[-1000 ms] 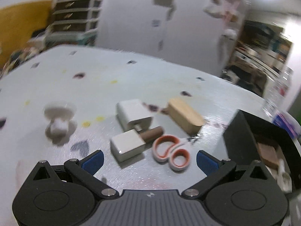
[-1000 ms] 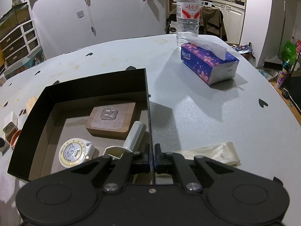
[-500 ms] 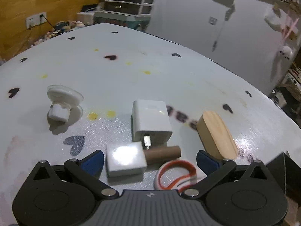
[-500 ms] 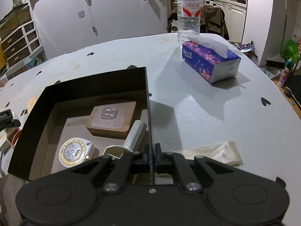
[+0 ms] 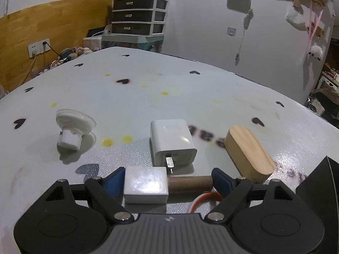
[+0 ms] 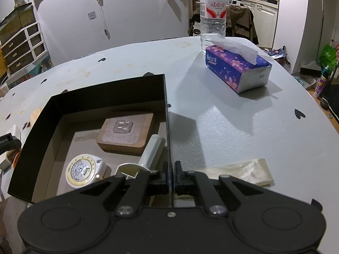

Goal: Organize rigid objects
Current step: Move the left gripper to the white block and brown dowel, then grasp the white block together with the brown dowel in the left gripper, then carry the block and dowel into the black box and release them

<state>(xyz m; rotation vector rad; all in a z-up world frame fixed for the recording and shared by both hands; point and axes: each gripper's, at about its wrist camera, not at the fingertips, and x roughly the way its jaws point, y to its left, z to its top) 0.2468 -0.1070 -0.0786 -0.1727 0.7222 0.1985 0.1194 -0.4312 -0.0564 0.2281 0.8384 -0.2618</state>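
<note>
My left gripper (image 5: 167, 180) is open, low over the table, with a white block with a brown cylinder handle (image 5: 146, 185) lying between its blue fingers. Beyond it lie a white charger plug (image 5: 171, 141), a wooden oval block (image 5: 247, 152) and a white suction cup (image 5: 72, 127). Orange-handled scissors (image 5: 203, 201) show just under the gripper. My right gripper (image 6: 171, 173) is shut on the right wall of the black box (image 6: 106, 93). The box holds a wooden coaster (image 6: 127, 131), a round tape measure (image 6: 84, 170) and a white tube (image 6: 153, 150).
A purple tissue box (image 6: 237, 67) and a water bottle (image 6: 213, 14) stand at the table's far right. A flat cream plastic strip (image 6: 237, 173) lies right of the box. The box corner (image 5: 317, 186) shows at the left view's right edge.
My left gripper swung left and came down and forward, so the white block and brown cylinder now lie between its fingers. The right gripper stayed shut on the box wall.
</note>
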